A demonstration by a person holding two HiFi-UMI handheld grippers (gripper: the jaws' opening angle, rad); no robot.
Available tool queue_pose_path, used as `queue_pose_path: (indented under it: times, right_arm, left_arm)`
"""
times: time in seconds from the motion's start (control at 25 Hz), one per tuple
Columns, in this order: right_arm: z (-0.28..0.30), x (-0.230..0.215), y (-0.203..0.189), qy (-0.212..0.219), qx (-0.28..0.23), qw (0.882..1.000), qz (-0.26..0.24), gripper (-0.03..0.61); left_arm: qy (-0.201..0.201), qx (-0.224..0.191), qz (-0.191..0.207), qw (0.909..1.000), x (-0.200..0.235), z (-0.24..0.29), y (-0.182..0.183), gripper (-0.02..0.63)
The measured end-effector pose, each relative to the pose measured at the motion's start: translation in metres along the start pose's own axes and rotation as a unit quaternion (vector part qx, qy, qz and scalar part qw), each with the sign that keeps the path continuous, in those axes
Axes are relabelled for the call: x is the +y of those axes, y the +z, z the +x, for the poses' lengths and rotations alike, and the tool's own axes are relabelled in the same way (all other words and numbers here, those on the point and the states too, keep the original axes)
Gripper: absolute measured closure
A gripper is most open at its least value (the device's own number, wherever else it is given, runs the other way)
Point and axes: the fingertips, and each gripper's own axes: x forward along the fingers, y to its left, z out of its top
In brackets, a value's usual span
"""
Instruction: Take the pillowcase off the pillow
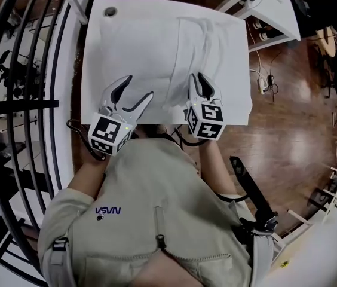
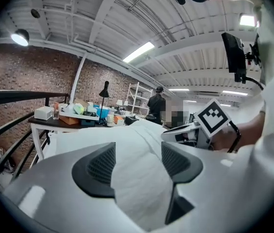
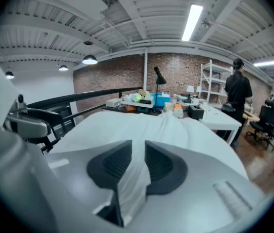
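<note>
a person in a pale jacket (image 1: 156,220) is leaning over a white desk (image 1: 138,8) and working two handheld grippers at the near edge of a white pillow (image 1: 132,46). the left gripper (image 1: 140,85) is hovering with its fingers (image 2: 103,166) standing wide apart. nothing is gripped between them, and the smooth, plump face of the pillow is lying just below and ahead of their tips. the right gripper (image 1: 199,79) is showing narrow fingers, only slightly apart. a fold of the white pillowcase (image 1: 207,52) is running up through the gap, and the pads do not appear to be pinching it. ahead of those right fingers the pillowcase is lying in long wrinkles across the desk, bunched along the pillow on the side away from the left fingers. the two grippers are sitting near each other but apart, and the right one's marker cube (image 2: 214,116) is showing just off to the right of the left fingers. well beyond both sets of fingers, a second desk (image 3: 142,103) is carrying boxes and small clutter in front of a brick wall (image 3: 112,76). a figure in dark clothes (image 3: 237,91) is standing far off to the right of the right fingers. a black railing (image 1: 31,103) is curving past the desk on the left gripper's outer side.
</note>
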Motion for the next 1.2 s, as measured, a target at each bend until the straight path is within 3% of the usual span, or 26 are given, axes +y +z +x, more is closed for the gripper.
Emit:
queue_pose_path:
  times: [0.24, 0.52, 0.88, 1.08, 1.2]
  right_arm:
    - [-0.021, 0.017, -0.027, 0.065, -0.004, 0.998, -0.010, 0.495]
    - [-0.041, 0.042, -0.065, 0.163, 0.011, 0.986, -0.043, 0.462]
    - [-0.035, 0.063, -0.106, 0.155, 0.088, 0.984, -0.028, 0.391]
    - [-0.020, 0.081, -0.121, 0.146, 0.115, 0.982, -0.029, 0.356]
    - [-0.007, 0.087, -0.119, 0.119, 0.110, 0.985, -0.058, 0.350]
  left_arm:
    - [0.025, 0.076, 0.013, 0.9967, -0.042, 0.008, -0.046, 0.339]
    - [0.113, 0.127, 0.033, 0.9850, -0.047, 0.013, -0.082, 0.339]
    - [0.100, 0.191, 0.066, 0.9744, -0.028, 0.025, -0.128, 0.324]
    - [0.070, 0.193, 0.091, 0.9744, -0.024, 0.035, -0.128, 0.473]
    - [0.053, 0.179, 0.090, 0.9784, -0.028, 0.033, -0.119, 0.542]
